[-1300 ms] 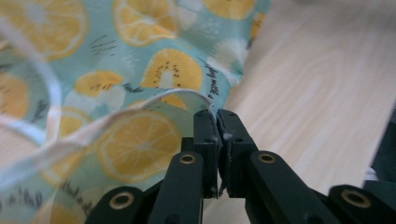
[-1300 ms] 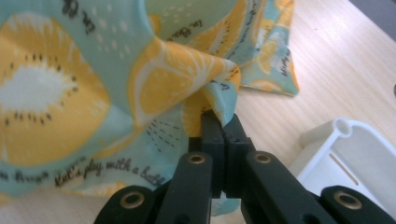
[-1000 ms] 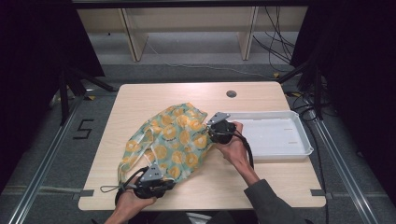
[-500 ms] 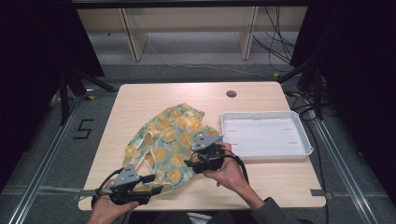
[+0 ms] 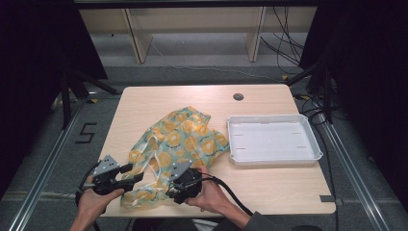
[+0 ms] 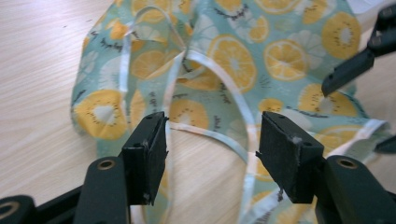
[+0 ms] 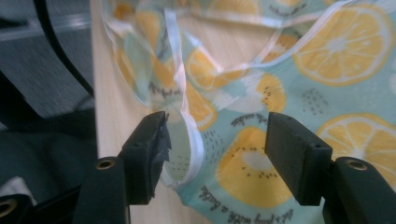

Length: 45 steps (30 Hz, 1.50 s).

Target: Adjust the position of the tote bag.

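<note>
Both grippers retreated to cloth's near edge; jaws apart.

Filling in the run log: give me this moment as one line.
left hand-held gripper: open, over white strap | right hand-held gripper: open, over fruit-print cloth edge | tray: empty

black gripper, grey plate, seemingly dark sleeve
</note>
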{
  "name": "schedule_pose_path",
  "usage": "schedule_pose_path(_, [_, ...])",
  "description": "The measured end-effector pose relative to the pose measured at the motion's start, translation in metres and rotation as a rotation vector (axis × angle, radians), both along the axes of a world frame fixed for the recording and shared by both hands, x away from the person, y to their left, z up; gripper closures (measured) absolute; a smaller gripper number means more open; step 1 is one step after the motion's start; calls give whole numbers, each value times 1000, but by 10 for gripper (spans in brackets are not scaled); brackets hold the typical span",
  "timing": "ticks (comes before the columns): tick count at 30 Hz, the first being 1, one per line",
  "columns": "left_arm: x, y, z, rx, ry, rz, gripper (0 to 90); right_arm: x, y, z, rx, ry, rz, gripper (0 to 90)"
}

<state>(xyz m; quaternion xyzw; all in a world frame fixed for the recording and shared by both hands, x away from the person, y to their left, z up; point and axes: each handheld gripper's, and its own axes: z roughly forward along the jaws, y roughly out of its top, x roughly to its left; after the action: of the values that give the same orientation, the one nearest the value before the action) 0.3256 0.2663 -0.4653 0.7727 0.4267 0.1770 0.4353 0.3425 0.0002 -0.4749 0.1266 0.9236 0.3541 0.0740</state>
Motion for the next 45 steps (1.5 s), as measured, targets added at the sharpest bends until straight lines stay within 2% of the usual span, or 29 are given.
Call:
schedule_pose_path(1, [0,0,0,0,0,0,407,0,0,0,0,0,0,408])
schedule_pose_path(2, [1,2,0,3,-3,11,406,0,5,-6,-57,-54,38,561])
schedule_pose_path(3, [1,2,0,3,-3,11,402,0,5,-6,-57,-54,38,561])
schedule_pose_path(5, [1,3,0,11,-5,20,396,-1,5,-11,-122,-94,23,763])
schedule_pose_path(6, [1,3,-1,5,-8,28,396,1,0,-12,-159,-109,44,893])
schedule_pose_path(10, [-1,3,1,26,-33,27,393,3,-17,-9,-172,-100,33,900])
schedule_pose_path(12, [-2,2,2,21,-38,20,392,5,-35,-4,-177,-123,21,900])
schedule_pose_path(13, [-3,1,2,28,-47,22,390,1,-55,2,-174,-121,-15,900])
schedule_pose_path(14, [-3,1,2,28,-47,22,388,1,-55,2,-174,-121,-15,900])
schedule_pose_path(16, [-2,-1,2,46,-59,23,374,-1,-74,6,-160,-149,-21,900])
schedule_pose_path(17, [-2,-2,2,50,-60,15,366,-3,-83,9,-156,-136,-34,900])
schedule_pose_path(20, [-2,-6,1,71,-61,11,366,-3,-110,12,-144,-145,-81,900])
schedule_pose_path(22, [-1,-11,0,84,-67,-7,361,-1,-136,15,-115,-148,-152,900])
schedule_pose_path(23, [0,-13,0,88,-68,-19,361,-1,-136,15,-115,-148,-152,900])
schedule_pose_path(25, [1,-20,-1,90,-62,-34,358,3,-152,18,-94,-146,-204,900])
schedule_pose_path(26, [4,-27,0,114,-71,-59,354,5,-157,19,-94,-139,-215,900])
schedule_pose_path(28, [5,-32,0,115,-71,-66,352,7,-162,20,-80,-142,-215,900])
schedule_pose_path(30, [11,-42,1,150,-78,-121,349,10,-168,22,-60,-134,-241,900])
schedule_pose_path(32, [19,-53,-1,185,-89,-157,350,14,-172,23,-53,-154,-227,900])
schedule_pose_path(33, [28,-59,-1,233,-132,-194,350,14,-172,24,-49,-151,-220,900])
schedule_pose_path(34, [38,-66,-1,257,-132,-226,343,13,-172,25,-51,-150,-232,900])
schedule_pose_path(35, [38,-66,-1,257,-132,-226,352,13,-172,25,-51,-150,-232,900])
schedule_pose_path(36, [43,-70,0,265,-129,-236,352,13,-170,24,-36,-149,-232,900])
schedule_pose_path(37, [48,-74,0,264,-128,-229,364,13,-170,24,-42,-145,-215,900])
schedule_pose_path(38, [53,-77,1,285,-122,-234,397,13,-169,24,-40,-145,-220,900])
schedule_pose_path(40, [61,-81,0,287,-121,-241,409,13,-169,24,-40,-148,-217,900])
schedule_pose_path(43, [73,-83,-2,368,-75,-306,533,13,-169,25,-24,-146,-203,900])
schedule_pose_path(44, [73,-83,-2,368,-75,-306,619,13,-169,25,-17,-136,-202,900])
schedule_pose_path(45, [79,-83,-4,327,-92,-336,694,14,-168,25,-12,-152,-204,900])
